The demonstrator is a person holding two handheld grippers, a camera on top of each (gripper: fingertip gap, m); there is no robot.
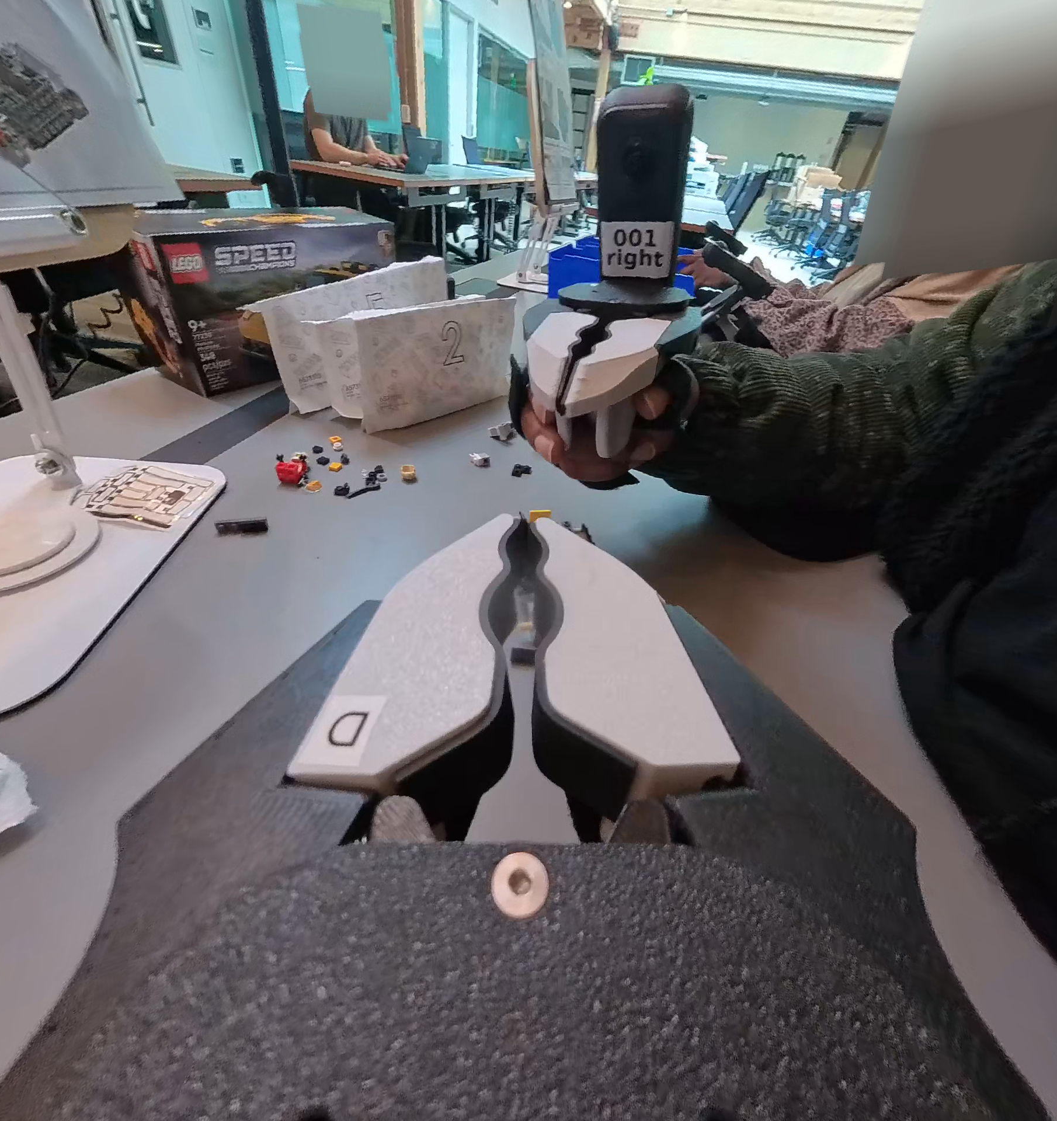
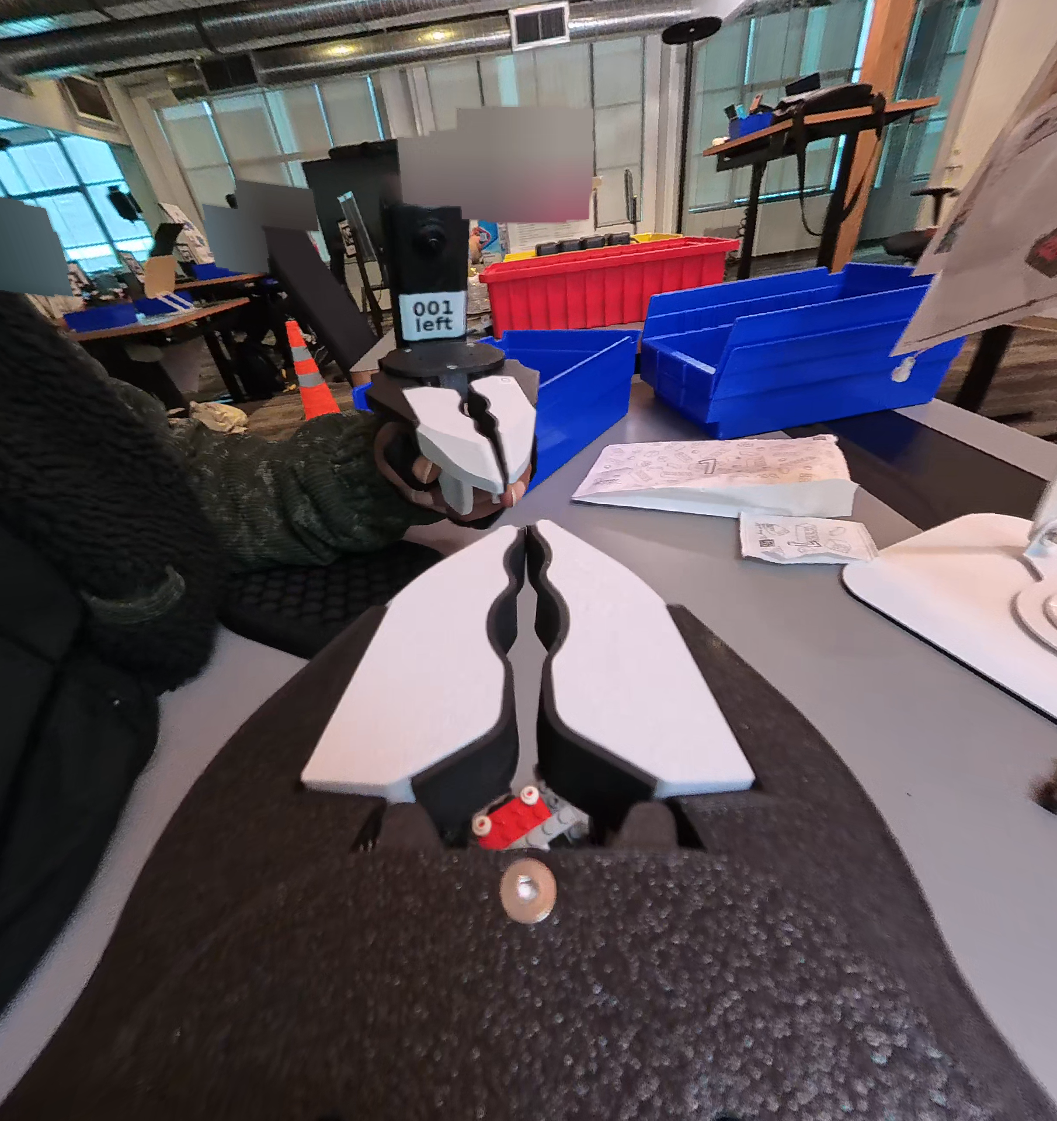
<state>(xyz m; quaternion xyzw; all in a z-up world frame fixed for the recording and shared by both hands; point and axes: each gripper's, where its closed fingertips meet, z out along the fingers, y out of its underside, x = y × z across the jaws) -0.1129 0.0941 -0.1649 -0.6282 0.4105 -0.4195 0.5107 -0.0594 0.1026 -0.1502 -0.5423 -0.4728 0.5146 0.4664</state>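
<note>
My left gripper (image 1: 529, 525) is shut, its tips pressed together low over the grey table (image 1: 332, 576). A small yellow piece (image 1: 541, 515) lies on the table just beyond the tips, outside the grasp. My right gripper (image 2: 526, 534) is shut, with nothing showing between the pads. A red and grey brick assembly (image 2: 514, 816) lies on the table under its body. Each view shows the other gripper, hand-held and shut: the right one (image 1: 565, 403), the left one (image 2: 502, 479). Loose small pieces, among them a red one (image 1: 289, 470), are scattered ahead of the left gripper.
Numbered paper bags (image 1: 435, 364) and a toy-set box (image 1: 229, 285) stand at the back. A white stand base (image 1: 22, 534) with a sticker sheet (image 1: 144, 494) is at the left. Blue bins (image 2: 787, 346), a flat bag (image 2: 714, 473) and another stand base (image 2: 969, 594) are at the right. My right fingertips sit around 7 cm from my left ones.
</note>
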